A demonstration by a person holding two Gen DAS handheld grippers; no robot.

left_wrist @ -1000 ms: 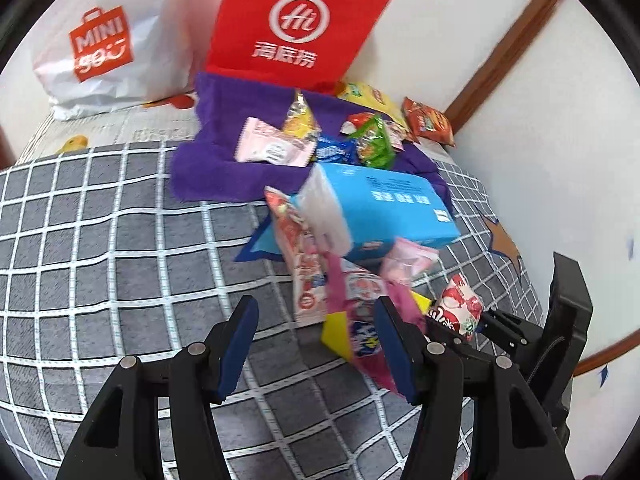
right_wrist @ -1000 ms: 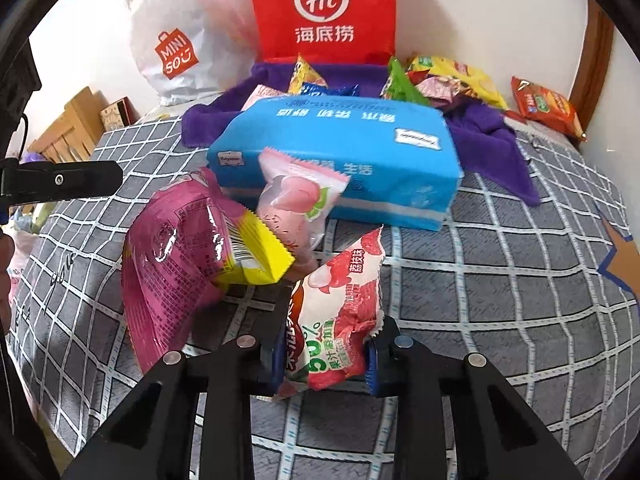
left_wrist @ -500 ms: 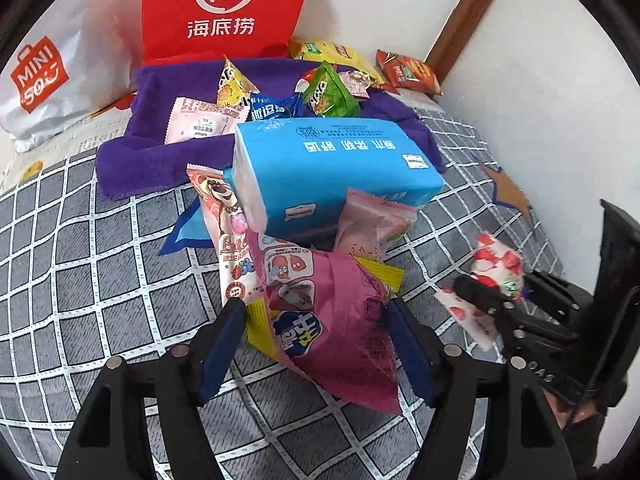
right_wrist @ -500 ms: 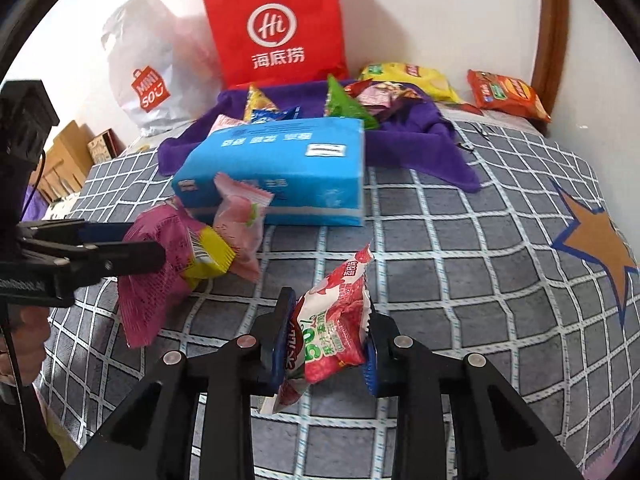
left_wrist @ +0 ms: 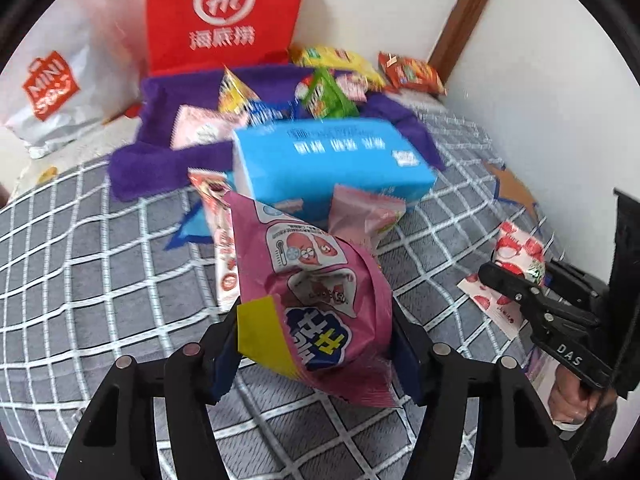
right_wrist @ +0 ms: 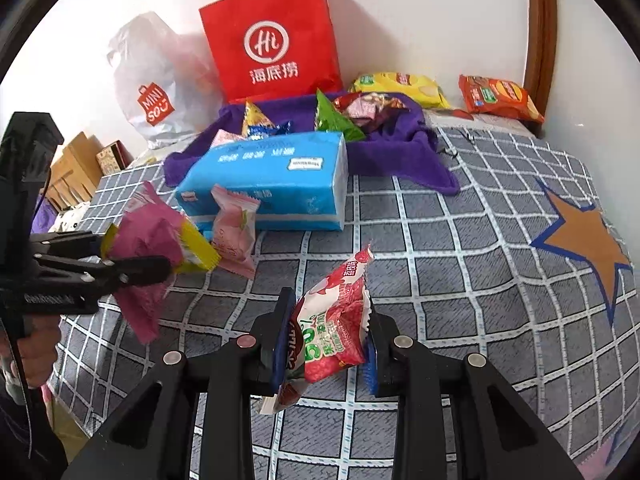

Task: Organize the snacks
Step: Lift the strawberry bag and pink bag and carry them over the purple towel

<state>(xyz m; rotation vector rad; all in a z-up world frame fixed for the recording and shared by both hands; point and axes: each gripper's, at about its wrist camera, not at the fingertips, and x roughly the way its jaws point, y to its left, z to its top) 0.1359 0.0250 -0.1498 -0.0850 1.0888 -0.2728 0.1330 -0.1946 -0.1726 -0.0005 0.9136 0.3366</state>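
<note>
Left wrist view: left gripper [left_wrist: 316, 356] closing on pink snack bag [left_wrist: 316, 300], both pads against its sides, bag raised off checked bedspread [left_wrist: 100, 272], long axis running away from camera toward blue tissue pack [left_wrist: 332, 164], yellow corner low on left. Behind, purple towel [left_wrist: 160, 160] strewn with small packets, red paper bag [left_wrist: 228, 16] upright against wall. At right edge, right gripper [left_wrist: 516, 276] side-on with red-and-white packet.

Right wrist view: right gripper [right_wrist: 326, 344] clamped tight on red-and-white fruit snack packet [right_wrist: 336, 320], held upright clear of bedspread, long axis tilted up and away, top edge toward tissue pack [right_wrist: 272, 184]. Seen only here: orange star [right_wrist: 584, 248] on bedspread, wooden boxes [right_wrist: 76, 168] far left, left gripper [right_wrist: 160, 270] side-on with pink bag [right_wrist: 148, 256] hanging crumpled.
</note>
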